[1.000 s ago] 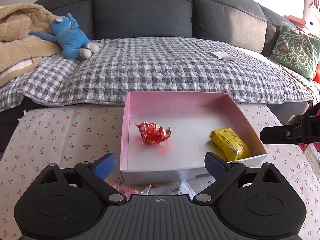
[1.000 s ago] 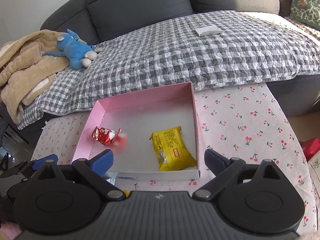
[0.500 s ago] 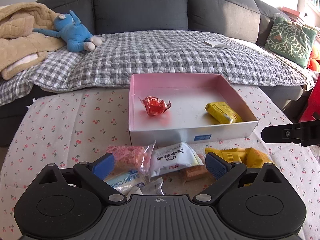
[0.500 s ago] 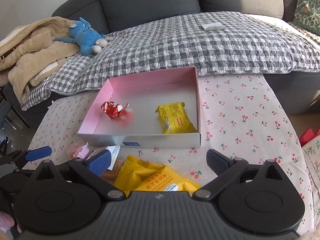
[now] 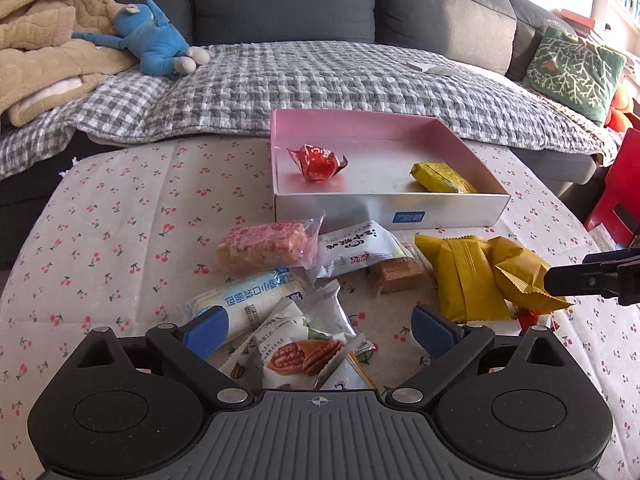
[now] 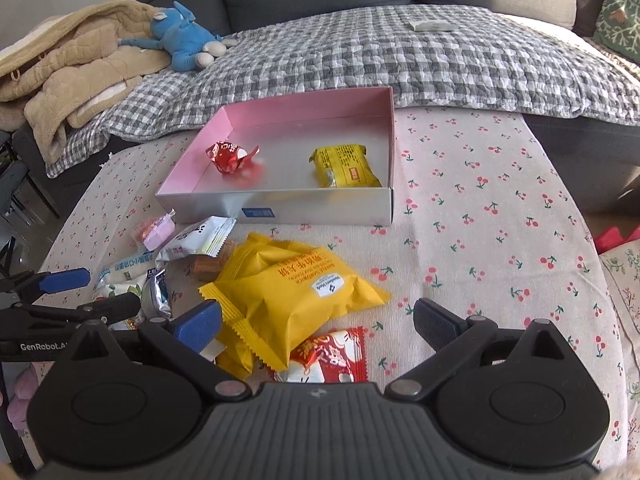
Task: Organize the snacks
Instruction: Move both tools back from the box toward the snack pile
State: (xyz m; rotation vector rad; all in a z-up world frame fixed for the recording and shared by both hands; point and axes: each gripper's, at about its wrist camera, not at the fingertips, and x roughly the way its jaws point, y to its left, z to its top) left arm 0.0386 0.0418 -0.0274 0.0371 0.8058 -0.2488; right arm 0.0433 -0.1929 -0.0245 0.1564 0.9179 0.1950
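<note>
A pink-lined box (image 5: pixel 384 210) (image 6: pixel 320 210) on the cherry-print table holds a red foil candy (image 5: pixel 318 162) (image 6: pixel 228 156) and a small yellow packet (image 5: pixel 442 178) (image 6: pixel 344 166). In front of it lies a pile of loose snacks: a pink bar (image 5: pixel 264 246), a white packet (image 5: pixel 356 246), a blue-white roll (image 5: pixel 256 300), a pecan packet (image 5: pixel 304 354), big yellow bags (image 5: pixel 480 280) (image 6: pixel 288 288) and a red-white packet (image 6: pixel 332 354). My left gripper (image 5: pixel 320 326) is open and empty over the pecan packet. My right gripper (image 6: pixel 316 320) is open and empty over the yellow bags.
A grey sofa with a checked quilt (image 5: pixel 320 76) stands behind the table. On it lie a blue plush toy (image 5: pixel 152 42), a beige blanket (image 5: pixel 44 64) and a green cushion (image 5: pixel 572 68). A red chair (image 5: pixel 616 196) stands at the right.
Both grippers have pulled back from the box toward me. The pile of loose snacks in front of the box has come into view under them. Both stay open.
</note>
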